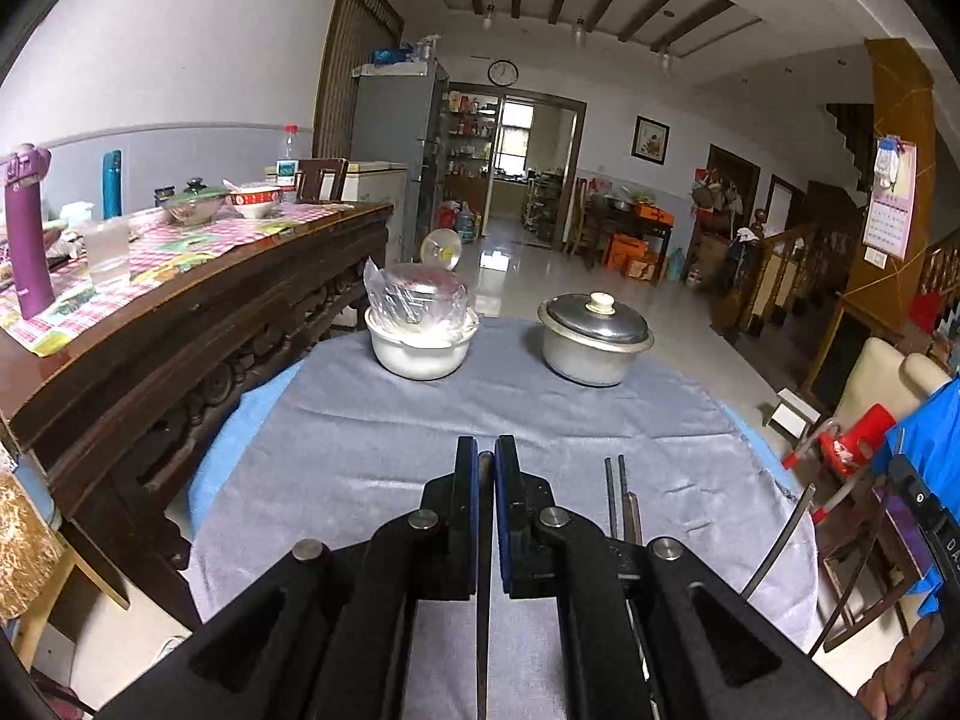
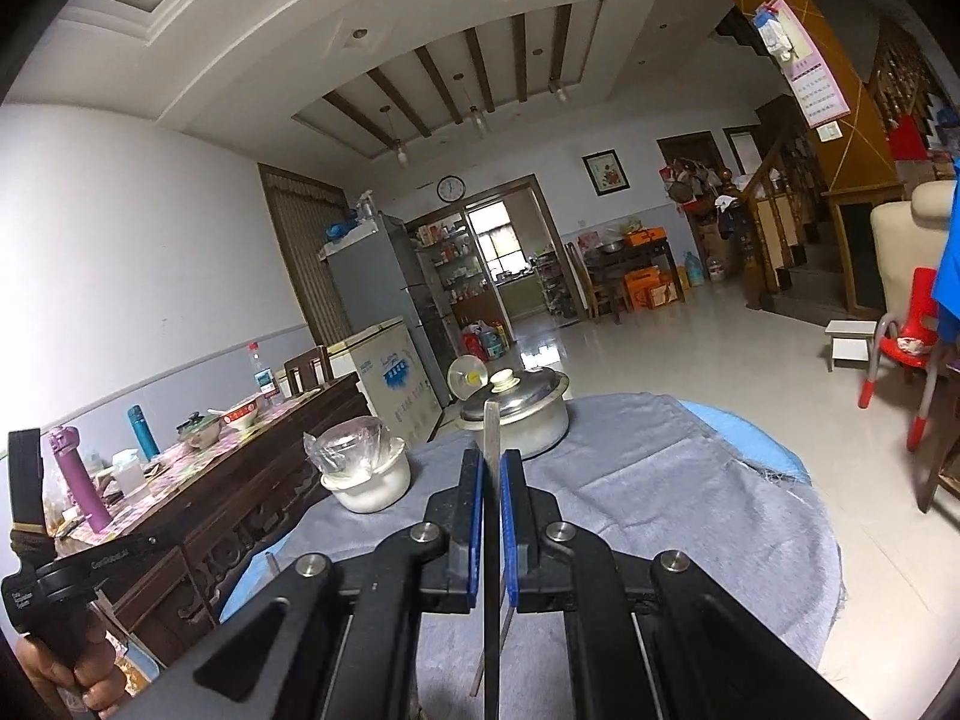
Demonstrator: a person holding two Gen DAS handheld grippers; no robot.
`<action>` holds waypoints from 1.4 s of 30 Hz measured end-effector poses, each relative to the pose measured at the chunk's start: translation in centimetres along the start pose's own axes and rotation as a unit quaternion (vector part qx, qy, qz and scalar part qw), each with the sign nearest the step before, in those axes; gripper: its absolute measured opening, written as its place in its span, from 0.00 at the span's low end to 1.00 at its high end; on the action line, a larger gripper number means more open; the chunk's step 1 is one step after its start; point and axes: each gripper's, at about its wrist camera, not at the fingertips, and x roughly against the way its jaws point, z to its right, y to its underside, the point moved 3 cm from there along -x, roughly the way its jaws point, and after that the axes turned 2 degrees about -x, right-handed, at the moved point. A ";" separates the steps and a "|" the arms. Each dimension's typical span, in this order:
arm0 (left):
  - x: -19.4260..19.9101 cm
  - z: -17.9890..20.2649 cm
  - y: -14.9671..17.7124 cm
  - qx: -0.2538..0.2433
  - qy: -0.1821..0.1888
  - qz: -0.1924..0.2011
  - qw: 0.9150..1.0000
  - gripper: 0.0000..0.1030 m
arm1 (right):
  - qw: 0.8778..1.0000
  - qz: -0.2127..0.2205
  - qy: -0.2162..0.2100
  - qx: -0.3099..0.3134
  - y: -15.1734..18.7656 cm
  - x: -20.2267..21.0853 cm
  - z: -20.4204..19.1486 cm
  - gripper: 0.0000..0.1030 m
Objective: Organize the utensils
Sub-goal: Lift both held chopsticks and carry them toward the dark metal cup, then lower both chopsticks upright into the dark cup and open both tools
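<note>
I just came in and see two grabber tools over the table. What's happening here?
A person holds a gripper in each hand over a round table covered with grey cloth. The left gripper is shut on a thin dark utensil; the right gripper is shut on a flat metal strip. A lidded metal pot and a white pot stand at the far edge.

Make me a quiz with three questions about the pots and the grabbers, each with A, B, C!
1. Where is the plastic-wrapped steel bowl?
A. In the white ceramic pot
B. On the floor
C. On the checked tablecloth

2. What colour is the knob on the grey metal lidded pot?
A. Red
B. Cream
C. Black

3. How is the right gripper?
A. Wide open
B. Shut on a flat metal utensil strip
C. Shut on nothing

Answers: 1 A, it sits in the white pot's mouth. 2 B, the knob looks pale cream. 3 B, the blue pads squeeze the strip that sticks out ahead.
</note>
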 end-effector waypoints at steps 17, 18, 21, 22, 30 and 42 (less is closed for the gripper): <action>3.2 0.4 0.3 -0.028 -0.059 0.032 0.997 0.05 | 1.000 0.010 -0.025 -0.003 0.3 2.1 -1.2 0.06; 3.4 0.5 0.3 -0.029 -0.060 0.034 0.997 0.05 | 1.000 0.011 -0.027 -0.004 0.2 2.2 -1.3 0.06; 3.9 0.6 0.3 -0.033 -0.064 0.041 0.997 0.05 | 0.999 0.017 -0.031 -0.004 0.1 2.6 -1.7 0.06; 4.1 0.7 0.3 -0.034 -0.065 0.042 0.996 0.05 | 0.999 0.018 -0.033 -0.004 0.0 2.7 -1.8 0.06; 5.2 0.6 -0.1 -0.032 -0.067 0.051 0.996 0.05 | 0.998 0.040 -0.052 -0.008 -1.1 3.9 -3.0 0.06; 7.1 1.1 -1.0 -0.020 -0.043 0.065 0.997 0.05 | 0.995 0.074 -0.071 -0.016 -2.4 4.9 -4.5 0.06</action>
